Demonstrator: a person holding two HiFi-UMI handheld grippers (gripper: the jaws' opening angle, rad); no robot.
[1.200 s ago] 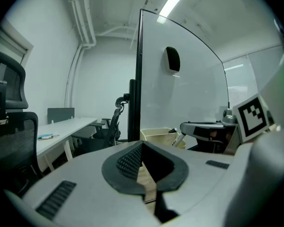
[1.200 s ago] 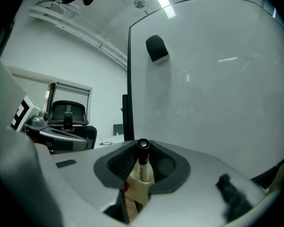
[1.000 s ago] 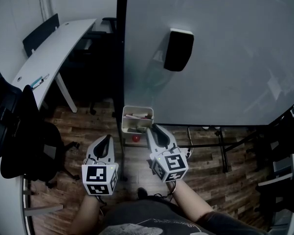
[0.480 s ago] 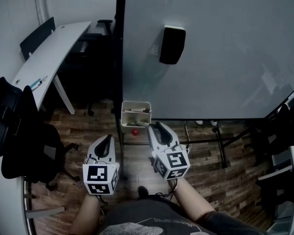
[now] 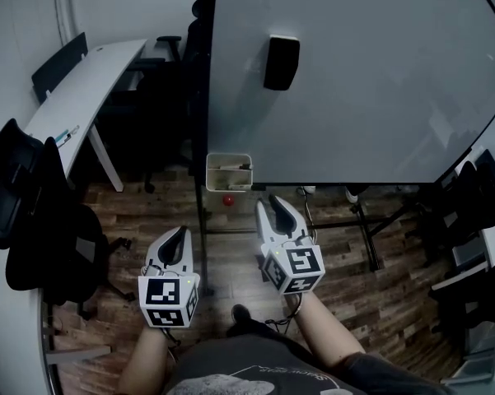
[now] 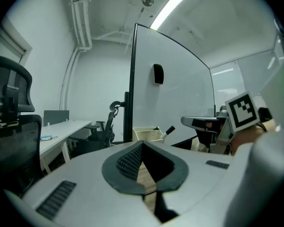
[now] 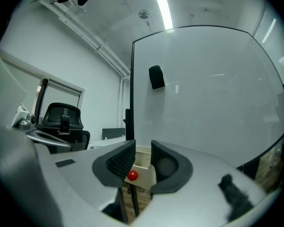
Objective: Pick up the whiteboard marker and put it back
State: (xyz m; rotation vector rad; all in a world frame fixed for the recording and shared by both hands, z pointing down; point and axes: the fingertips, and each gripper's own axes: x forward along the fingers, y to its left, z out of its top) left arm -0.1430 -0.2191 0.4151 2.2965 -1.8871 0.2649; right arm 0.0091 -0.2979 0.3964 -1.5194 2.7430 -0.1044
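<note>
The right gripper (image 5: pixel 273 202) holds nothing: its jaws stand apart, have just been opening, and between them its own view shows only the far-off holder box (image 5: pixel 228 183) and a small red ball (image 5: pixel 228 199) under it. The left gripper (image 5: pixel 178 232) is idle, its jaws brought together at the tips with nothing in them, hanging beside the other and further from the board.

The whiteboard marker (image 6: pixel 169 130) appears to sit in the cream box fixed at the lower left corner of the whiteboard (image 5: pixel 354 81). From the left gripper view its dark cap pokes up over the rim at a slant, so the put-back step looks done.

The risks from here are small and come mostly from the marker's rest and from the open jaws near the box:
- The marker leans out past the rim instead of lying low inside. A knock to the box or to the board could tip it over the edge onto the wooden floor.
- The right gripper points roughly level at the box. Any forward drift with the jaws spread could catch the box wall or the protruding cap and drag the marker out.
- How deep the marker sits cannot be told from these views. If only its end is caught on other things in the box, it may slide on its own
</note>
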